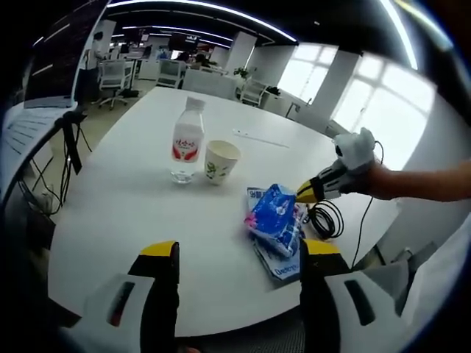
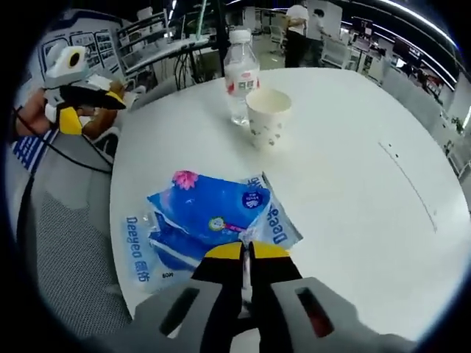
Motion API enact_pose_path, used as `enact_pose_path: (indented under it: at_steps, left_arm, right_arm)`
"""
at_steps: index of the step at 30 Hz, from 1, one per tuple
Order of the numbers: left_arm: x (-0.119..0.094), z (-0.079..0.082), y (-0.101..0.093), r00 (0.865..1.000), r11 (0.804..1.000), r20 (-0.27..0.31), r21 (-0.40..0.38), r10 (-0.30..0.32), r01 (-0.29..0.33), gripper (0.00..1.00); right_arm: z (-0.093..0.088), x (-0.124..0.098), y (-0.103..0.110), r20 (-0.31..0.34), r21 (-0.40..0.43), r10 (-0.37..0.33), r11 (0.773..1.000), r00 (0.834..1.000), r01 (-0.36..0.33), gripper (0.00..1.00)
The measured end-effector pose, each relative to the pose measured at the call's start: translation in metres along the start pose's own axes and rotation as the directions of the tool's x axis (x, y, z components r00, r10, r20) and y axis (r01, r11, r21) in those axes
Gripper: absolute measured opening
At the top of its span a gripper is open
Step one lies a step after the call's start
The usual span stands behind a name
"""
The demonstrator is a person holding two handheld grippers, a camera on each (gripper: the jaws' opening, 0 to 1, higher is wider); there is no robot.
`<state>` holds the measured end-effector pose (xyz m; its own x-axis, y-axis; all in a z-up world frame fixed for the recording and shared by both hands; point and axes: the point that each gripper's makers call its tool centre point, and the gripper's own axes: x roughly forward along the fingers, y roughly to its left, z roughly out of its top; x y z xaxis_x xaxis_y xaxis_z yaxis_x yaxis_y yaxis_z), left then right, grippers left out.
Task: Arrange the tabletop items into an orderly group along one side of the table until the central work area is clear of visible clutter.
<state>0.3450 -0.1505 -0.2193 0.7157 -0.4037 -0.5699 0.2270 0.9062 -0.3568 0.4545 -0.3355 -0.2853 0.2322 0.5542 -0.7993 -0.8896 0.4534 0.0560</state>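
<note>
At 6 o'clock on counter [image 2: 353, 162]: right gripper [image 2: 246, 254] fingers pinched on blue tissue pack [image 2: 210, 213] edge. Left gripper [image 1: 239, 257] fingers wide, empty. Bottle [image 2: 240, 70] w/ cup [image 2: 268, 114] at 12. Risk: thin film slips, pack drops.

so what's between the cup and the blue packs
Nothing: bare white table separates the cup from the blue packs, clearest in the right gripper view.
</note>
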Motion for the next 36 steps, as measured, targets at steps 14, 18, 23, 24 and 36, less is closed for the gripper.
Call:
enact_pose_path:
  at_steps: [14,18,23,24,36]
  left_arm:
    - [0.003,-0.006,-0.007,1.0,1.0,-0.012,0.001,-0.018,0.018,0.67]
    - [0.004,-0.009,-0.01,1.0,1.0,-0.014,-0.004,-0.023,0.023,0.67]
    - [0.008,-0.012,-0.014,0.999,0.999,-0.026,-0.004,-0.036,0.036,0.66]
    - [0.008,-0.012,-0.014,0.999,0.999,-0.027,-0.004,-0.037,0.037,0.66]
    - [0.009,-0.013,-0.017,0.999,0.999,-0.039,0.008,-0.038,0.038,0.67]
  right_arm:
    - [-0.002,-0.025,-0.017,0.08,0.125,-0.062,0.991,0.995,0.051,0.0]
    - [-0.008,-0.037,-0.028,0.116,0.205,-0.1,0.976,0.988,0.075,0.0]
    - [-0.018,-0.05,-0.045,0.146,0.304,-0.148,0.948,0.978,0.098,0.0]
    - [-0.02,-0.053,-0.05,0.151,0.329,-0.164,0.938,0.975,0.106,0.0]
    - [-0.042,-0.077,-0.096,0.167,0.551,-0.308,0.817,0.937,0.17,0.0]
